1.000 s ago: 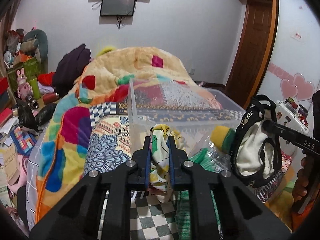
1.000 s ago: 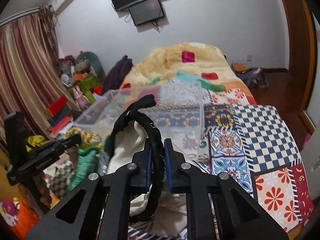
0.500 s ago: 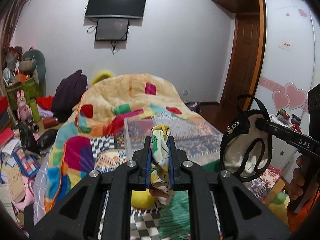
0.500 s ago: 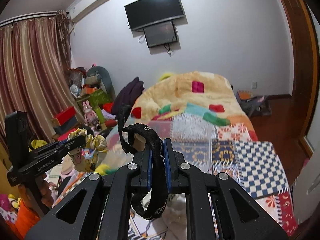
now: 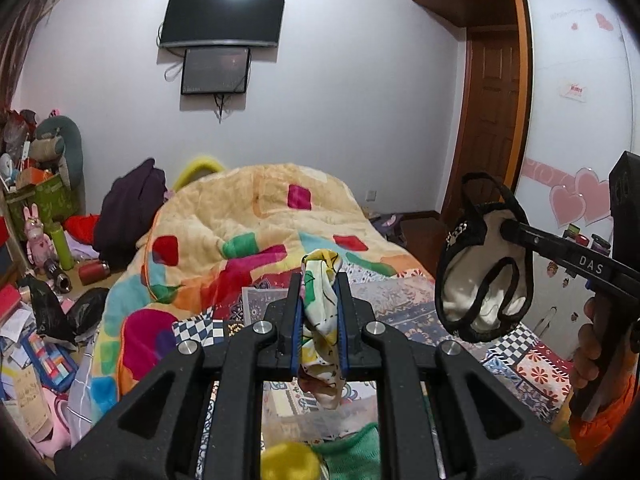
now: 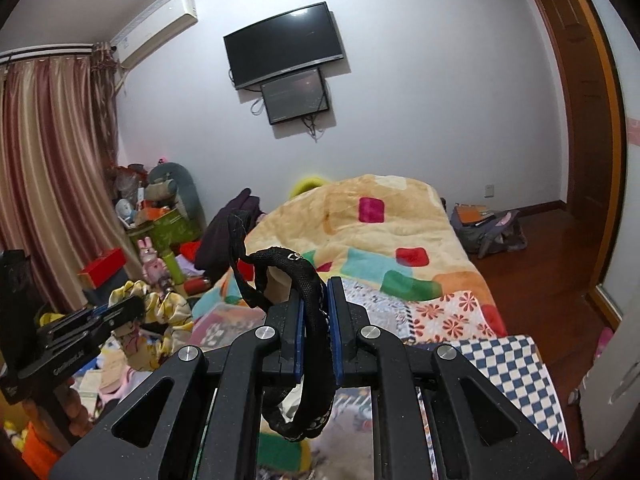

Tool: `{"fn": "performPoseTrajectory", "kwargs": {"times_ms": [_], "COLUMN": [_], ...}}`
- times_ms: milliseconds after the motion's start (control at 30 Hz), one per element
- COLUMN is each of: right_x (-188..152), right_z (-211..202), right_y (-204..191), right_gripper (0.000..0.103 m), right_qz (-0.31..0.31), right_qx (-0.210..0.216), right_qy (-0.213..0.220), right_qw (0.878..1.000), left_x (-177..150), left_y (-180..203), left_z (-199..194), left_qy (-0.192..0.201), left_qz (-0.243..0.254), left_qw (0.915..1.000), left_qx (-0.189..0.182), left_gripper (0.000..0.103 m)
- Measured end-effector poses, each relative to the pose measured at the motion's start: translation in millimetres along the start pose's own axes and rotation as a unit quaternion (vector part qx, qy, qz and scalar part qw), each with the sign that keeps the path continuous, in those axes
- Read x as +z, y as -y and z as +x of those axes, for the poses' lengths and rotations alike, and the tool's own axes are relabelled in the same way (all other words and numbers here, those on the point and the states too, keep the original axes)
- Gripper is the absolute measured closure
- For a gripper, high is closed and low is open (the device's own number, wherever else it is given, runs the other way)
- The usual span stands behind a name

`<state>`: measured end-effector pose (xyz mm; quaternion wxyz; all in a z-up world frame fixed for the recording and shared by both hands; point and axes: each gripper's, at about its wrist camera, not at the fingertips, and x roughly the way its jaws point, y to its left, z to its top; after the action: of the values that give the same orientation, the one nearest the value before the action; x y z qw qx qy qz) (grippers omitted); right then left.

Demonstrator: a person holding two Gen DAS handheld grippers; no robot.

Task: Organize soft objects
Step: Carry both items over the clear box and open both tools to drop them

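My left gripper (image 5: pixel 319 280) is shut on a yellow, white and green patterned cloth (image 5: pixel 320 320) that hangs between its pads, held high above the bed. My right gripper (image 6: pixel 315 286) is shut on the black strap (image 6: pixel 304 308) of a cream bag with black trim (image 5: pixel 484 276); the bag dangles from it at the right of the left wrist view. The left gripper with the patterned cloth (image 6: pixel 156 316) also shows at the left of the right wrist view. A green knit item (image 5: pixel 356 454) and a yellow soft thing (image 5: pixel 290 460) lie below.
A bed with a patchwork quilt (image 5: pixel 400 300) and an orange fleece blanket (image 5: pixel 260 208) fills the middle. A clear plastic bin (image 5: pixel 256 300) stands on it. Toys and boxes (image 5: pixel 40 208) crowd the left floor. A wardrobe (image 5: pixel 580 120) stands to the right, a bag (image 6: pixel 488 228) by the door.
Both grippers have risen well above the bed and bin, each keeping its hold. The views now look higher toward the wall and the screens.
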<state>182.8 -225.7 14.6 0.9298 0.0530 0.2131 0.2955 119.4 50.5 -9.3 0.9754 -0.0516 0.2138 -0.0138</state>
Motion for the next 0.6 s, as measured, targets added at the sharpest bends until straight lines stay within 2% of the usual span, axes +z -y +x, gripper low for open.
{"fn": "performPoseTrajectory", "kwargs": {"times_ms": [233, 467, 600], "right_x": [-14, -35, -45], "right_z": [30, 61, 67], "right_y": [1, 4, 5], "right_gripper": [0.093, 0.093, 0.092], "right_qz": [-0.012, -0.024, -0.031], "right_qx": [-0.016, -0.015, -0.02], "right_qy": [-0.04, -0.133, -0.169], "right_qw": [0.999, 0.991, 0.985], "left_x": [-16, -31, -38], "left_y": [-2, 0, 2], "left_z": [45, 70, 75], "left_qy": [-0.062, -0.127, -0.15], "left_qz": [0.008, 0.008, 0.006], "left_qw": [0.998, 0.9918, 0.9885], "left_qx": [0.007, -0.013, -0.019], "left_gripper": [0.09, 0.09, 0.089]}}
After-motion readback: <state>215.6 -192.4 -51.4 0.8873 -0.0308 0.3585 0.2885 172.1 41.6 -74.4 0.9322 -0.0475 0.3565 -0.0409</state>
